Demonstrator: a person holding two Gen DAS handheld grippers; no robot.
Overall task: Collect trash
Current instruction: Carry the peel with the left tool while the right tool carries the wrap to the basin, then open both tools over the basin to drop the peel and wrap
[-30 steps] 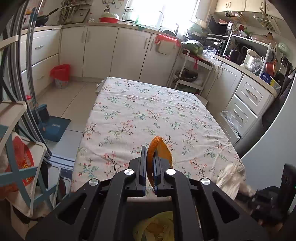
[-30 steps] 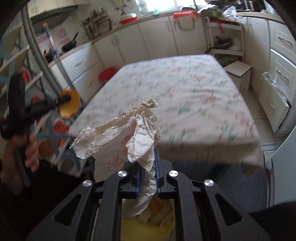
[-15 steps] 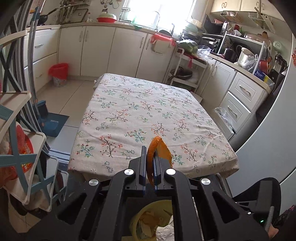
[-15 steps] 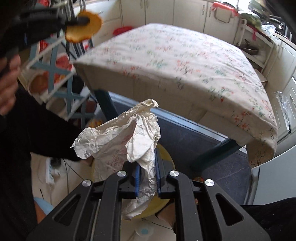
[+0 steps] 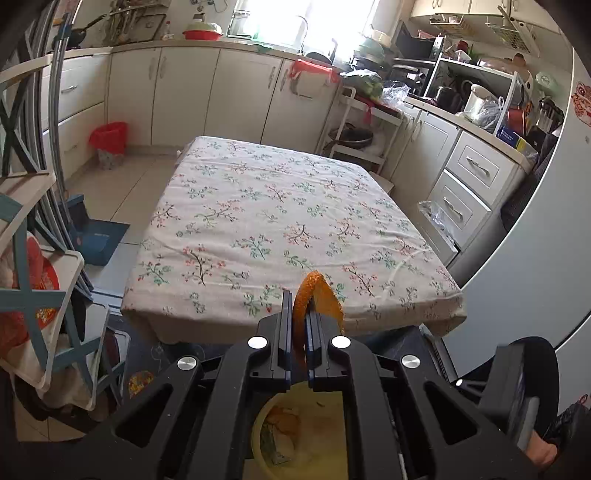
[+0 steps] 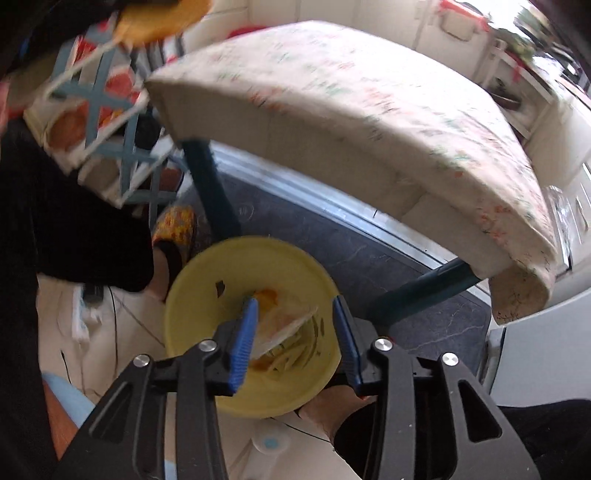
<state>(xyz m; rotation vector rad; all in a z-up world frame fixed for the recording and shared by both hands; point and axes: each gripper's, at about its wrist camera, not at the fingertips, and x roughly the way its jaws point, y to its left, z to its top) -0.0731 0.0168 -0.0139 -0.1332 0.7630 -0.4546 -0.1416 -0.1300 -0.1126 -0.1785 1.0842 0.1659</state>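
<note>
My left gripper (image 5: 297, 306) is shut on a piece of orange peel (image 5: 317, 295), held up in front of the table's near edge. Below it stands a yellow bin (image 5: 258, 424) with scraps inside. In the right wrist view my right gripper (image 6: 295, 302) points down over that yellow bin (image 6: 192, 280). Its jaws are opening and the blue pads (image 6: 243, 339) touch nothing. The crumpled paper (image 6: 284, 325) shows as a pale blur down inside the bin. The orange peel (image 6: 162, 18) appears at the top left of that view.
The table with a floral cloth (image 5: 277, 221) stands on blue legs (image 6: 210, 192) above a dark mat (image 6: 332, 236). A white-and-blue rack (image 5: 33, 295) is on the left. A person's foot in a patterned slipper (image 6: 177, 229) is beside the bin. A red bin (image 5: 109, 136) sits far left.
My right gripper tipped down over the yellow bin and let go of the crumpled paper, which dropped inside. My left gripper drew back from the table, still holding the peel.
</note>
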